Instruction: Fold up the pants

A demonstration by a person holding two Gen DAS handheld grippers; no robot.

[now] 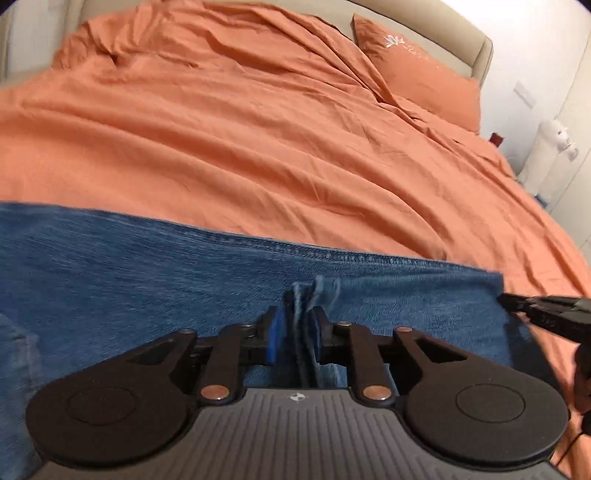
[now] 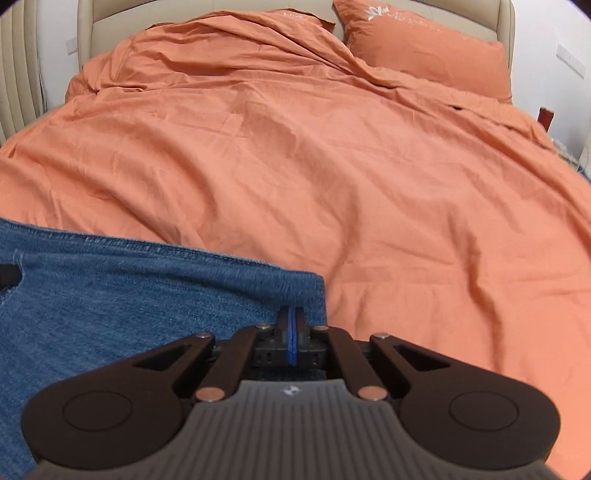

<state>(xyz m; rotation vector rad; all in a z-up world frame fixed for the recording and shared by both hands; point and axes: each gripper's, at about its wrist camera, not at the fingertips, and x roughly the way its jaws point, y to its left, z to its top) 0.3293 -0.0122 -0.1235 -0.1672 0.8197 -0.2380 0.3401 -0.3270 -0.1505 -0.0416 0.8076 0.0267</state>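
Blue denim pants point(image 1: 147, 277) lie flat across the near part of an orange bed cover point(image 1: 258, 147), with a stitched seam along their far edge. My left gripper point(image 1: 299, 321) is shut on a bunched-up fold of the denim that stands between its blue pads. In the right wrist view the same pants point(image 2: 129, 295) end at a hem on the right. My right gripper point(image 2: 293, 314) is shut, pads together, with its tips down on the denim just inside that hem. No cloth shows between its pads. The right gripper point(image 1: 517, 302) also shows at the hem corner in the left wrist view.
The orange cover point(image 2: 332, 166) stretches wide and wrinkled beyond the pants. An orange pillow point(image 2: 424, 48) leans on the beige headboard point(image 2: 184, 14) at the far end. A white appliance point(image 1: 550, 147) and a small red object point(image 1: 496, 138) stand past the bed's right edge.
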